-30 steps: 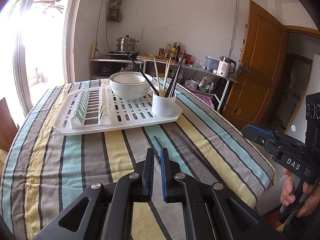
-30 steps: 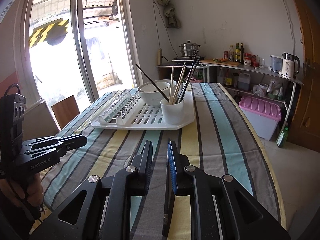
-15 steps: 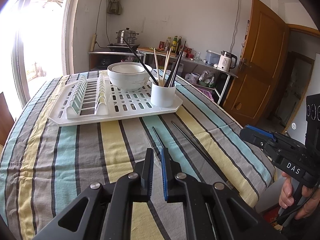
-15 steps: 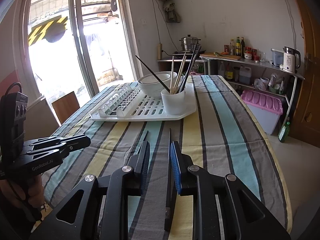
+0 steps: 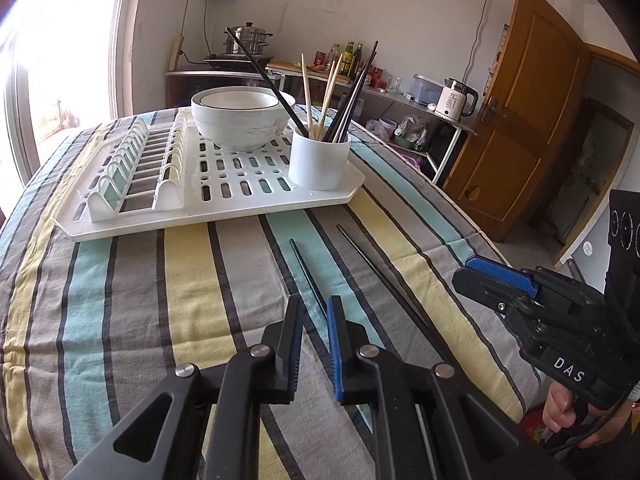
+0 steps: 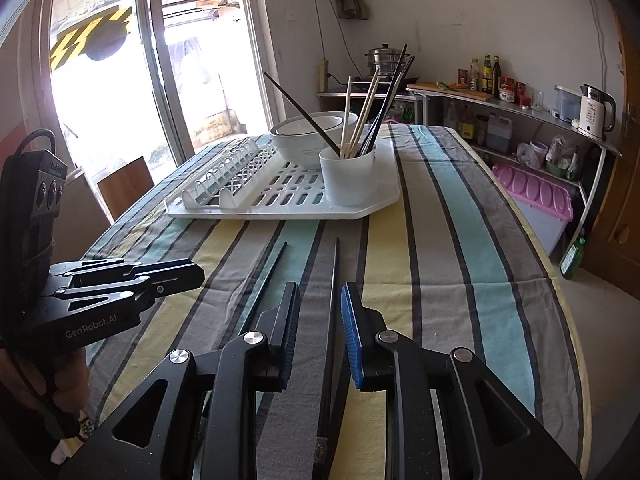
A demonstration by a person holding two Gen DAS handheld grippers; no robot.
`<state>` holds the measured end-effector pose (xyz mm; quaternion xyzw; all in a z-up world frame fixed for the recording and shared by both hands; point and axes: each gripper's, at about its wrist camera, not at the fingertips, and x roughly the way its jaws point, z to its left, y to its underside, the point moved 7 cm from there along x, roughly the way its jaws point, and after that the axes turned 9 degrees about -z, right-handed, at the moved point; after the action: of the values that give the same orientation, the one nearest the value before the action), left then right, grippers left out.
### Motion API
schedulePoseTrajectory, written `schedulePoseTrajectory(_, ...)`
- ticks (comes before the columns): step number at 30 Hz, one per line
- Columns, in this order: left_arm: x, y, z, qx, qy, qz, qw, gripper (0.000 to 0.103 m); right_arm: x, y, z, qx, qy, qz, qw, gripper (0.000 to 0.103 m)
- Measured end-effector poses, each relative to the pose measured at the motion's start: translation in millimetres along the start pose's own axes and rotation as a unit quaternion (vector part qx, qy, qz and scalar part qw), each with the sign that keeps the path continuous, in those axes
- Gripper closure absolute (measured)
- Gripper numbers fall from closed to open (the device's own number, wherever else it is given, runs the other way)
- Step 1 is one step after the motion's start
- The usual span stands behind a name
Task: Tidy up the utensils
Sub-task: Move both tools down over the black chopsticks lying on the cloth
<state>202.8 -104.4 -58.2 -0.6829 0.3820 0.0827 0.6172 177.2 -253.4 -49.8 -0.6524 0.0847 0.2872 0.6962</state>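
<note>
Left wrist view: the left tool (image 5: 312, 322) hangs over the striped worktop (image 5: 160, 280) with a narrow gap between its fingers, gripping nothing. Two black chopsticks, a shorter-looking one (image 5: 306, 272) and a longer one (image 5: 384, 284), lie on the cloth in front of the white drying rack (image 5: 208, 216), which carries the utensil cup (image 5: 319, 158) and a bowl (image 5: 242, 122).

Right wrist view: the right tool (image 6: 320, 308) stands open wider, straddling the longer chopstick (image 6: 333, 300) without closing on it. The left tool (image 6: 176, 276) sits left of the rack (image 6: 280, 210).

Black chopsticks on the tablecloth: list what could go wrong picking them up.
1. The two black chopsticks lie flat on the striped tablecloth; the right gripper may pinch cloth.
2. The white cup is crowded with leaning chopsticks; inserting more could tip it.
</note>
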Motion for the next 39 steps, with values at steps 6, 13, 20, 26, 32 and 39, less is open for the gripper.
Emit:
schedulePoseTrajectory(6, 33, 1, 2, -0.021, 0.004, 0.035, 0.9991, 0.091, 29, 4, -5, -0.006, -0.006, 0.036, 0.999, 0.081)
schedulePoseTrajectory(13, 59, 5, 4, -0.03, -0.003, 0.061, 0.9977, 0.091, 61, 7, -9, -0.014, -0.007, 0.069, 0.997, 0.081)
schedulePoseTrajectory(20, 69, 5, 4, -0.024, -0.008, 0.066, 0.9975, 0.091, 84, 8, -8, -0.021, -0.012, 0.093, 0.995, 0.082)
schedulePoseTrajectory(26, 74, 2, 1, -0.006, -0.017, 0.065, 0.9977, 0.091, 96, 10, -7, -0.032, -0.008, 0.109, 0.993, 0.088)
schedulePoseTrajectory(32, 78, 1, -3, 0.022, -0.026, 0.065, 0.9973, 0.091, 99, 8, -5, -0.051, -0.001, 0.113, 0.992, 0.094)
schedulePoseTrajectory(39, 81, -1, 1, 0.023, -0.029, 0.075, 0.9965, 0.095, 100, 6, -5, -0.048, -0.002, 0.112, 0.993, 0.097)
